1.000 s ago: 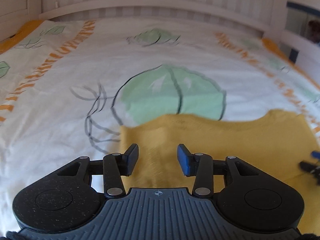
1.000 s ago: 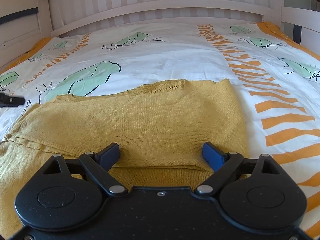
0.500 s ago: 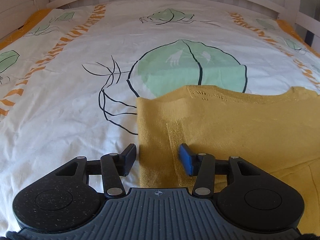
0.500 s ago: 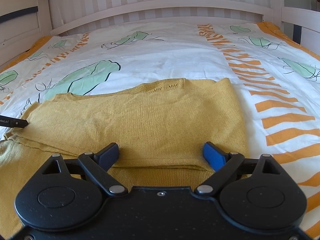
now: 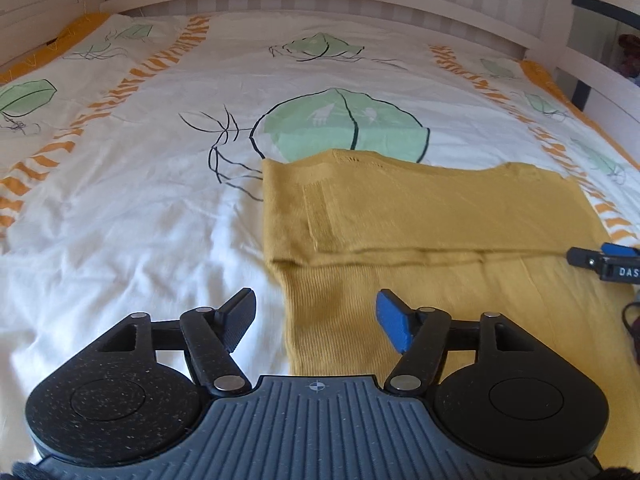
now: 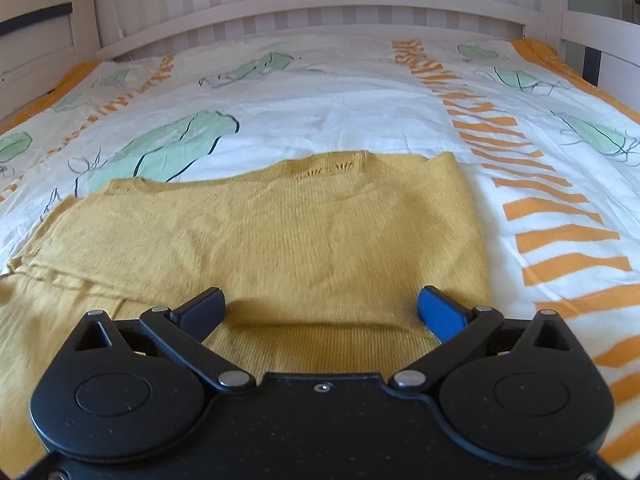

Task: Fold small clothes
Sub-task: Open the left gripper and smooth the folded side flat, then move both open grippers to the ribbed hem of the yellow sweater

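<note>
**Both grippers opening over a folded yellow sweater on the bed**

A mustard-yellow knit sweater (image 5: 432, 208) is lying on a bed whose white duvet cover (image 5: 132, 208) is printed with green leaves and orange stripes. A white slatted headboard (image 6: 320, 4) is standing at the far end. The sweater is lying flat, its upper part folded over towards the near side so that a straight fold edge is running across it, with the ribbed lower part showing nearer the cameras.

The left gripper (image 5: 316, 320) is hovering over the sweater's left edge. Its jaws are opening, standing apart with nothing pinched; the ribbed knit is lying beneath the gap, the black finger over the bare duvet cover and the blue one over the sweater.

The right gripper (image 6: 320, 306) is sitting low over the near right part of the sweater (image 6: 280, 232). Its jaws are opening too, spread very wide, with the cloth lying under and between them but not clamped. In the left wrist view, the right gripper's tip (image 5: 604, 260) is showing at the right edge, just over the fold edge.
</note>
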Motion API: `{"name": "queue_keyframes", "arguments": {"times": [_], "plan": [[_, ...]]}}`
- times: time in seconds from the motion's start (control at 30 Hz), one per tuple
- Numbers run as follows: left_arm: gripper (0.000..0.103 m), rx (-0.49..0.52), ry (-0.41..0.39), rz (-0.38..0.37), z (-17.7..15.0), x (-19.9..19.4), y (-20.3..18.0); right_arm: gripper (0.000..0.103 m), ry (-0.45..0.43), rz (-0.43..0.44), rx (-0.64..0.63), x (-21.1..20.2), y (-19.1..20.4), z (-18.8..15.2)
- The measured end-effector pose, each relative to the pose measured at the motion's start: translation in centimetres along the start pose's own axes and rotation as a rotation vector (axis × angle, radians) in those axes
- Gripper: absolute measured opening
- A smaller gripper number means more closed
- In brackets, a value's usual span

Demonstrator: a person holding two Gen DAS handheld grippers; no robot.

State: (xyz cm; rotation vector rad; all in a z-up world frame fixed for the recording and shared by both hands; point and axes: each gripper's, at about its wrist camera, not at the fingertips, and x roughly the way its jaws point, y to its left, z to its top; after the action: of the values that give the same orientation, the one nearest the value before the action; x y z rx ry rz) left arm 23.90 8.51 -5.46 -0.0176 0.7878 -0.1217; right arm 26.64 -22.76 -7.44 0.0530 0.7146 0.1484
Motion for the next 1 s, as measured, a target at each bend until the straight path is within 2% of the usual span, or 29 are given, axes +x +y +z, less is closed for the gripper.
{"name": "queue_keyframes", "arguments": {"times": [0.13, 0.4, 0.63, 0.8, 1.0], "plan": [[0.069, 0.009, 0.016, -0.005, -2.0, -1.9, -0.8, 0.102, 0.050, -0.002, -0.018, -3.3, 0.8, -1.7], [0.070, 0.025, 0.080, -0.022, -6.4, -4.2, -2.5, 0.102, 0.121, 0.001, -0.008, -9.6, 2.1, -7.9], [0.072, 0.006, 0.097, -0.016, -9.2, -5.6, -3.3, 0.102, 0.107, -0.023, -0.033, -13.4, 3.9, -11.2], [0.079, 0.045, 0.089, -0.005, -10.5, -6.5, -4.0, 0.103, 0.112, -0.040, -0.005, -14.6, 4.2, -12.5], [0.086, 0.066, 0.069, 0.011, -11.8, -6.9, -4.8, 0.103, 0.068, -0.063, 0.006, -15.1, 4.5, -13.5]]}}
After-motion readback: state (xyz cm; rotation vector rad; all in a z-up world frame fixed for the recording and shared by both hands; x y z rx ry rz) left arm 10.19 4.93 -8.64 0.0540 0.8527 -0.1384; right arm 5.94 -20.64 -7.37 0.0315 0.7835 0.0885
